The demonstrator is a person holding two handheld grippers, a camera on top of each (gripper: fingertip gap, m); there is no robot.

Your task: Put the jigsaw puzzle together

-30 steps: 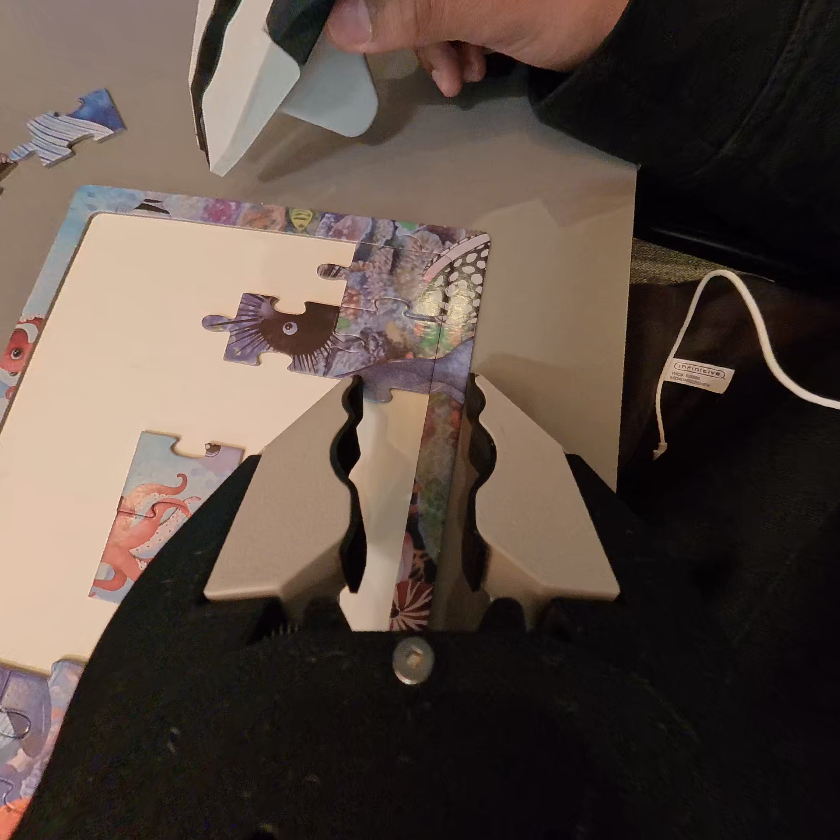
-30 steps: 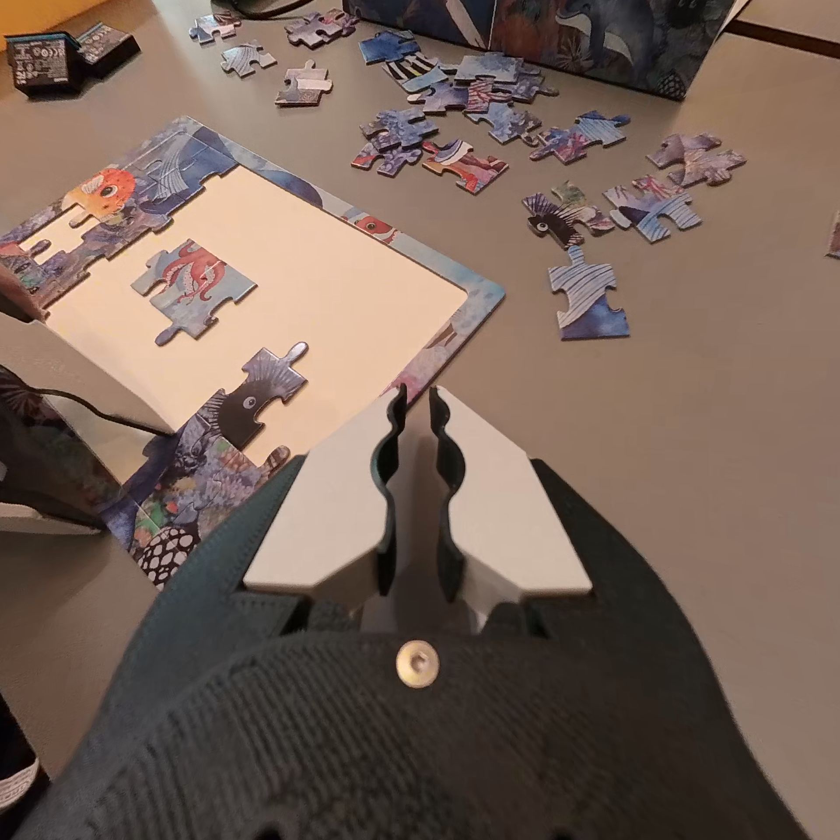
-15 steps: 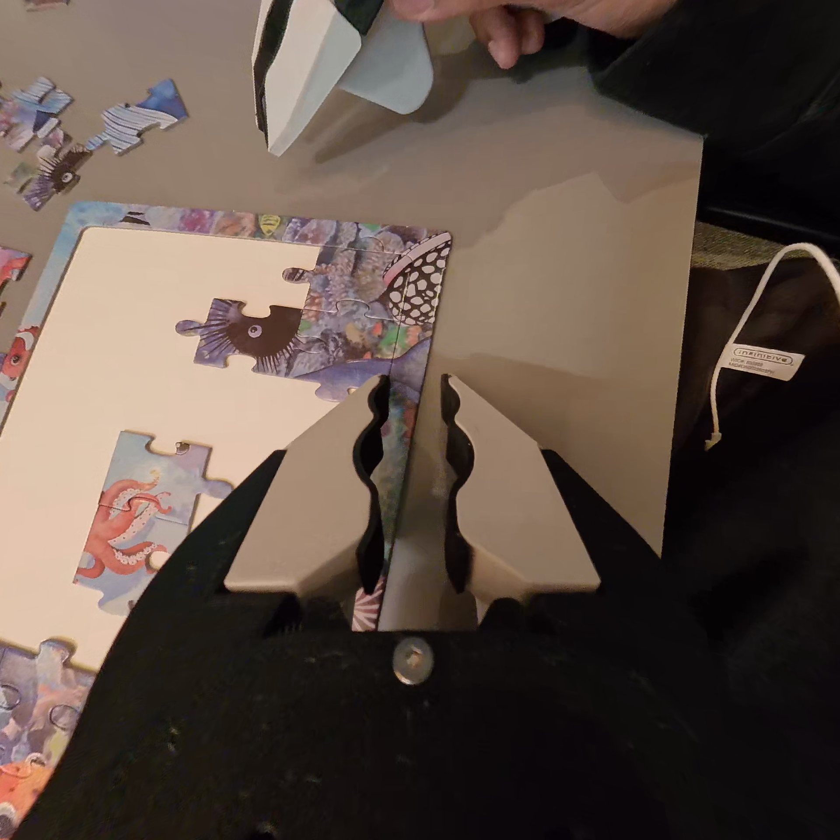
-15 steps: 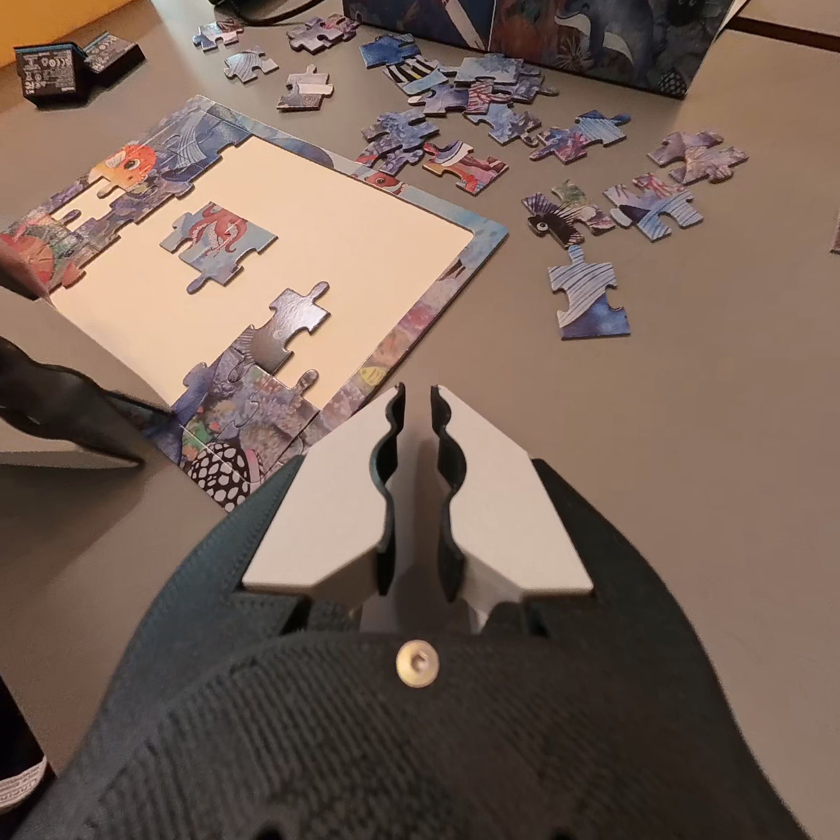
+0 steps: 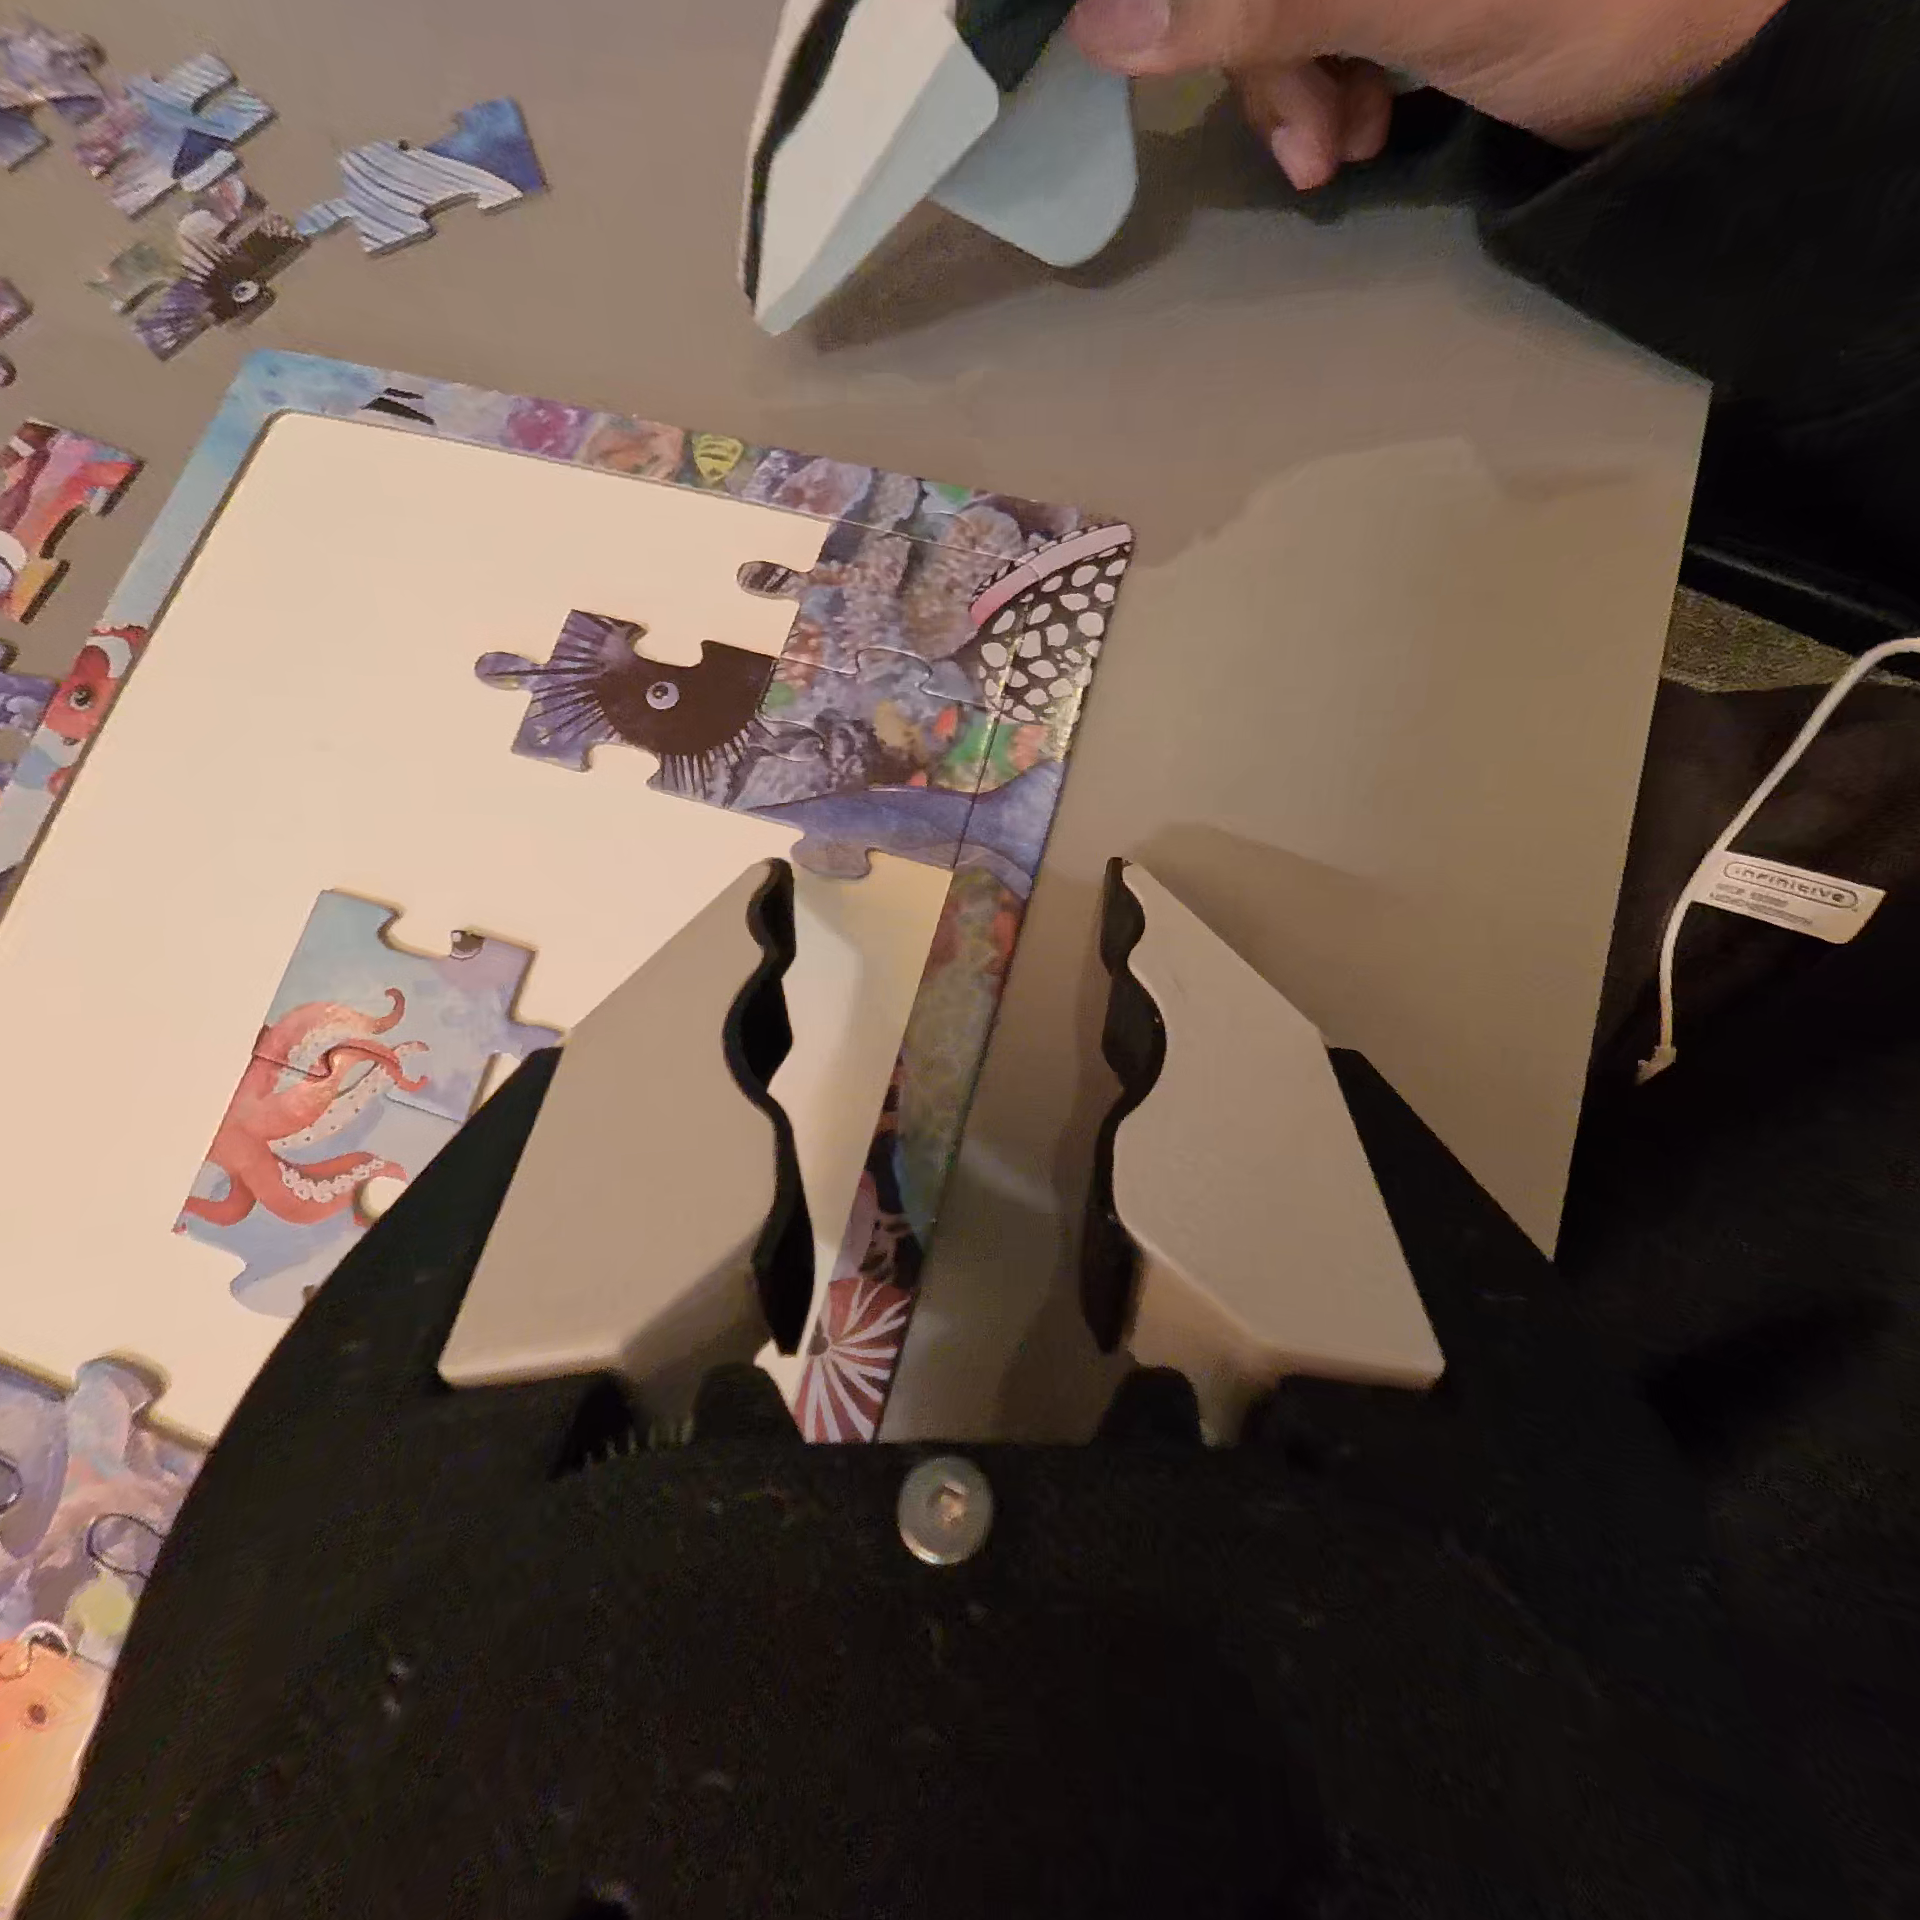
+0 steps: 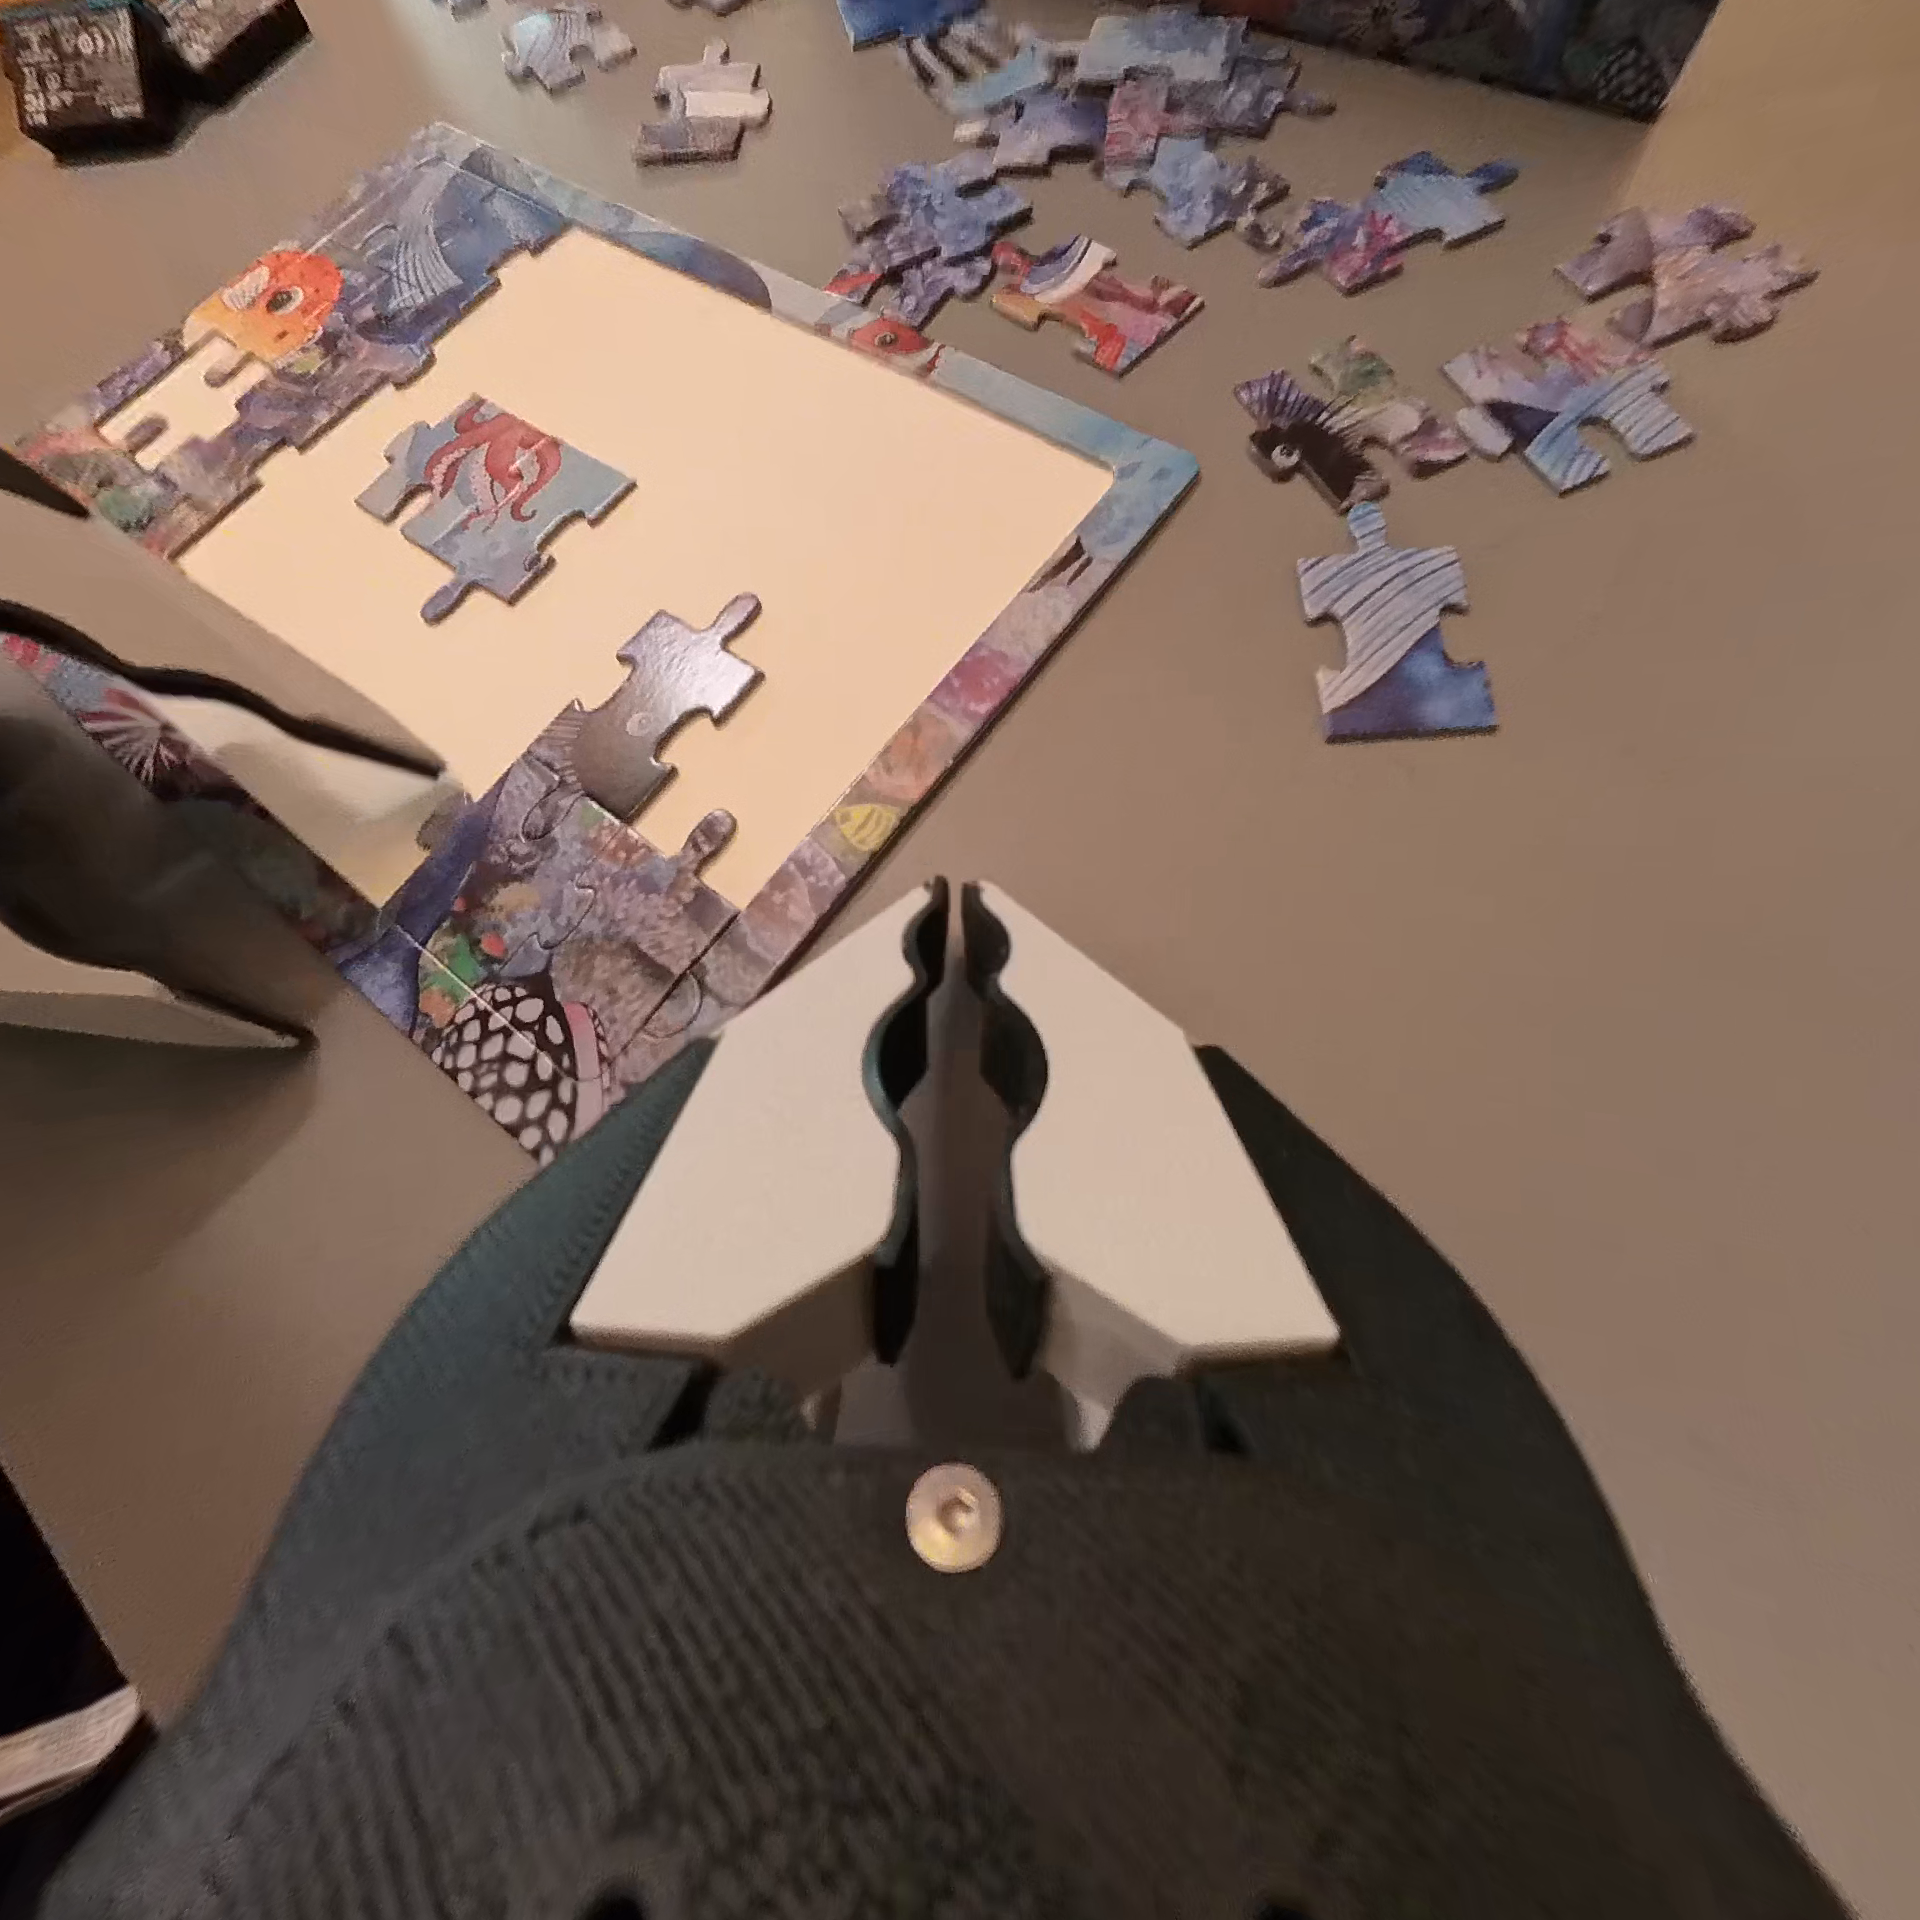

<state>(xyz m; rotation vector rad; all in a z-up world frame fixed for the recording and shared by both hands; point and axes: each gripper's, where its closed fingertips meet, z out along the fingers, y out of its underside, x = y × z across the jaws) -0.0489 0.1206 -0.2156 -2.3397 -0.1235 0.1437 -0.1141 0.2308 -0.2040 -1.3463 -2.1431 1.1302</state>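
The puzzle tray (image 5: 416, 727) lies on the grey table, with a cream bare middle and a printed sea border. Fitted pieces fill its near right corner, ending in a black sea-urchin piece (image 5: 655, 707). An octopus pair (image 5: 322, 1081) lies loose inside the tray. My left gripper (image 5: 945, 873) is open and empty, its jaws astride the tray's right border strip. My right gripper (image 6: 951, 888) is shut and empty, low over the table beside the tray (image 6: 779, 436). It also shows in the left wrist view (image 5: 831, 208). A striped blue piece (image 6: 1392, 634) lies nearest it.
Several loose pieces (image 6: 1143, 135) are spread beyond the tray. The puzzle box (image 6: 1507, 42) stands at the back right, and dark small boxes (image 6: 104, 73) at the back left. The table edge (image 5: 1631, 831) runs on the right, with dark clothing, a white cord and a tag (image 5: 1787, 894) beyond. The left gripper's tips are roughly 12 cm from the right gripper's. My left gripper's tips are some 5 cm from the black sea-urchin piece (image 5: 655, 707). It turns up in the right wrist view (image 6: 631, 722) as well.
My left gripper narrowed over the tray's border and has now opened wide. My right gripper's small gap has closed. The tray has shifted and turned a little in the right wrist view.
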